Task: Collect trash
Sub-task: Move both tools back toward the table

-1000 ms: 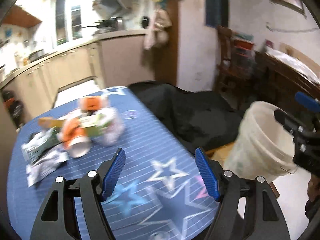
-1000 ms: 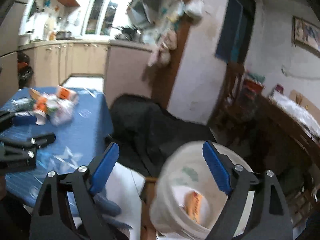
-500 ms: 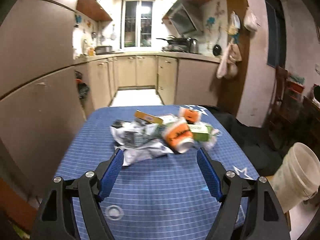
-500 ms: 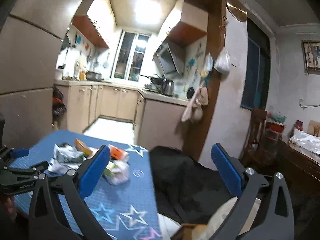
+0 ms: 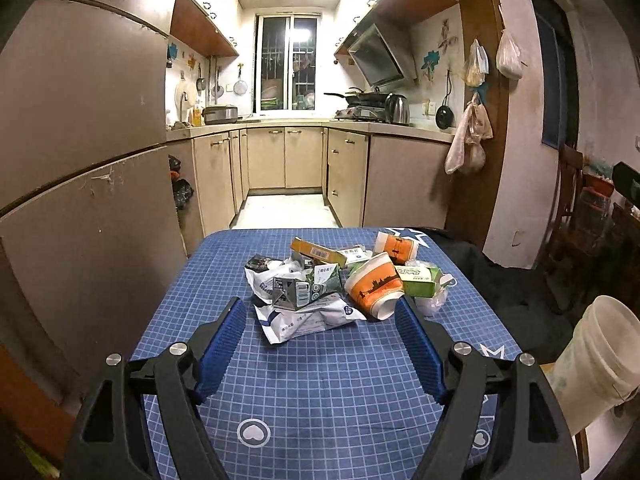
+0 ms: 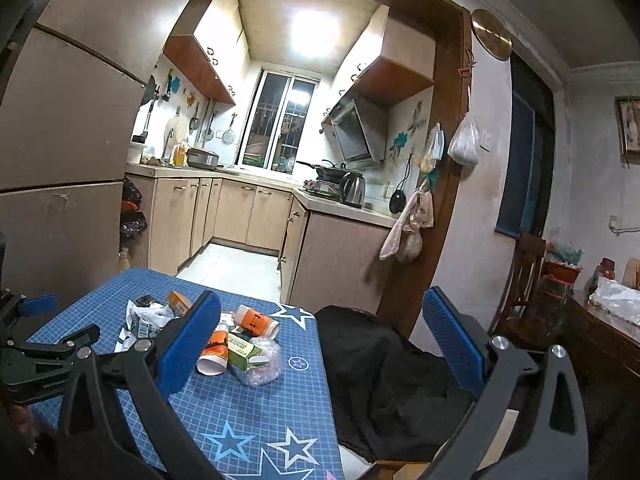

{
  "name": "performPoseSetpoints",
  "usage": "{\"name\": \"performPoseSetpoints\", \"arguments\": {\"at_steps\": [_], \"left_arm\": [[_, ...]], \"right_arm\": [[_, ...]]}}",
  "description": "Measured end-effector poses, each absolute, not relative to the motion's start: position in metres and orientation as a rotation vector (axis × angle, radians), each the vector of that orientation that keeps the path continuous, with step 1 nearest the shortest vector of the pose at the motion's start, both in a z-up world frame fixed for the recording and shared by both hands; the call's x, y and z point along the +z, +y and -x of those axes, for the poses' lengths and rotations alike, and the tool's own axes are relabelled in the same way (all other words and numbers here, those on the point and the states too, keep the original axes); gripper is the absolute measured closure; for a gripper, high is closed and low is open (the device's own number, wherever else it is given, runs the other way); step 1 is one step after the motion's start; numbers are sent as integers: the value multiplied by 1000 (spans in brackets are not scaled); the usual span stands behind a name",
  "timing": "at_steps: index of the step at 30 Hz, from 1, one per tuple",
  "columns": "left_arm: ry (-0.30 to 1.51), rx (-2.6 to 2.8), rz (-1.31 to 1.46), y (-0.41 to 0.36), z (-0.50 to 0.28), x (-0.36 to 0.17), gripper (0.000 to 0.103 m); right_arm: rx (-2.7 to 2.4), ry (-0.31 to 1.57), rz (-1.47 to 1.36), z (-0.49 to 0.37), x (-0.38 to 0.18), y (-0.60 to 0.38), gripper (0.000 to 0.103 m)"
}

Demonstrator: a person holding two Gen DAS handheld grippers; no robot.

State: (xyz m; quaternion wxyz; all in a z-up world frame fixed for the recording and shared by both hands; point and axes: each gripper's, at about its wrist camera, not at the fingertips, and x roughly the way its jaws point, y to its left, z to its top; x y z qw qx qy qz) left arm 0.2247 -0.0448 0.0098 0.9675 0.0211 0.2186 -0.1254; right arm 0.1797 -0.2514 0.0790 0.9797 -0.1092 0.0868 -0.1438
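Left gripper [image 5: 320, 320]: nearest; jaws apart and empty, low over the blue tablecloth [image 5: 320, 392], aimed at the litter.
Right gripper [image 6: 320, 320]: jaws spread wide, nothing between them, held off the table's right edge.
Trash pile [image 5: 344, 280]: middle of the table, just beyond the left fingertips; untouched in both views.
White wrapper [image 5: 308, 320]: closest item, flat on the cloth.
Crushed carton [image 5: 300, 288]: resting on the wrapper.
Orange paper cup [image 5: 374, 286]: on its side, right of the carton.
Green box [image 5: 420, 280]: beside the cup.
Second orange cup [image 5: 396, 246]: far edge of the pile.
White bucket [image 5: 600, 360]: off the table's right side; contents hidden.
Progress: most of the litter apparently remains; the next pickup has not begun.
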Motion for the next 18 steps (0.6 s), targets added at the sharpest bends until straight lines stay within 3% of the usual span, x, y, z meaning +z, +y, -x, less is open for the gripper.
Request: {"name": "performPoseSetpoints", "arguments": {"at_steps": [18], "left_arm": [[380, -156, -104, -44, -214, 22, 22]], "right_arm": [[-289, 199, 251, -188, 70, -237, 5]]}}
